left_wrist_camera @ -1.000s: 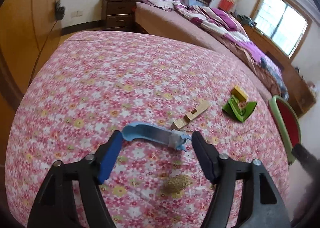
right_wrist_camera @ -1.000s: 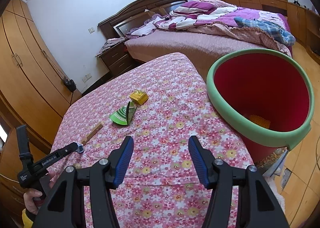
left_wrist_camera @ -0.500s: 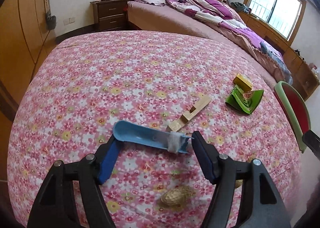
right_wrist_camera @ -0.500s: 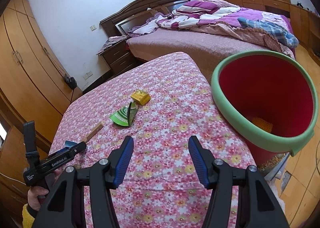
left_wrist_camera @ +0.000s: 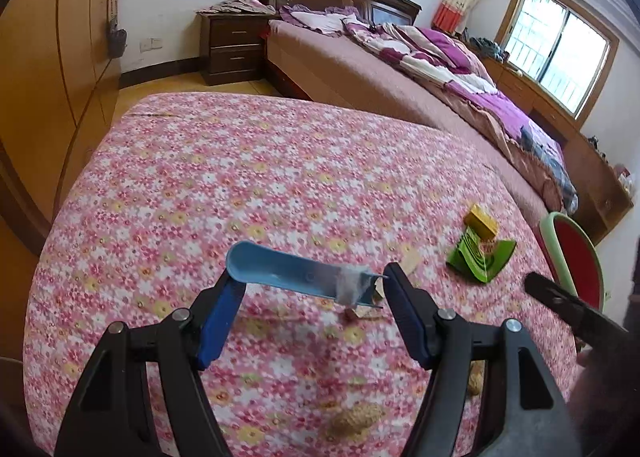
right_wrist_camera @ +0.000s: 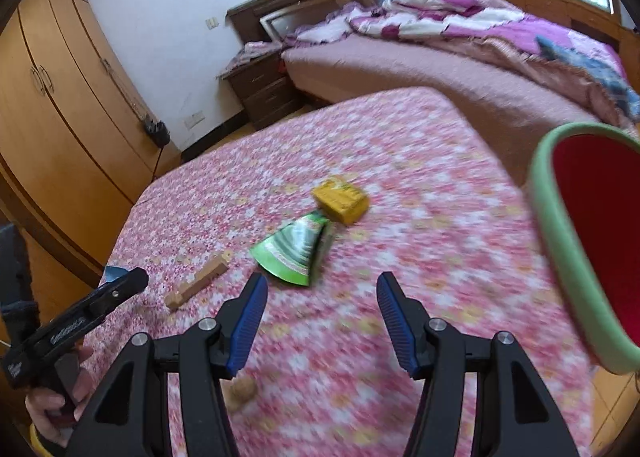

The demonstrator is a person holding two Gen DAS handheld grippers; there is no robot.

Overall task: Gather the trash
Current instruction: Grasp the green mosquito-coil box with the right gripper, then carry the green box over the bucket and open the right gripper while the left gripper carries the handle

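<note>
Above the flowered desk [left_wrist_camera: 240,177] my left tool [left_wrist_camera: 312,289] pinches the blue plastic scrap [left_wrist_camera: 288,273] — carrying step; next, swing to the red bin [right_wrist_camera: 592,241]. Right tool [right_wrist_camera: 322,307] spread, empty.

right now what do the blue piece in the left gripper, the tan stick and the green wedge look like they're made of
Blue piece: smooth moulded plastic by its even colour and curved lip, with a whitish tuft stuck near one end. Tan stick: probably bare wood, matte, with cut notches. Green wedge: likely glossy printed card or foil packaging, folded flat and catching light.
</note>
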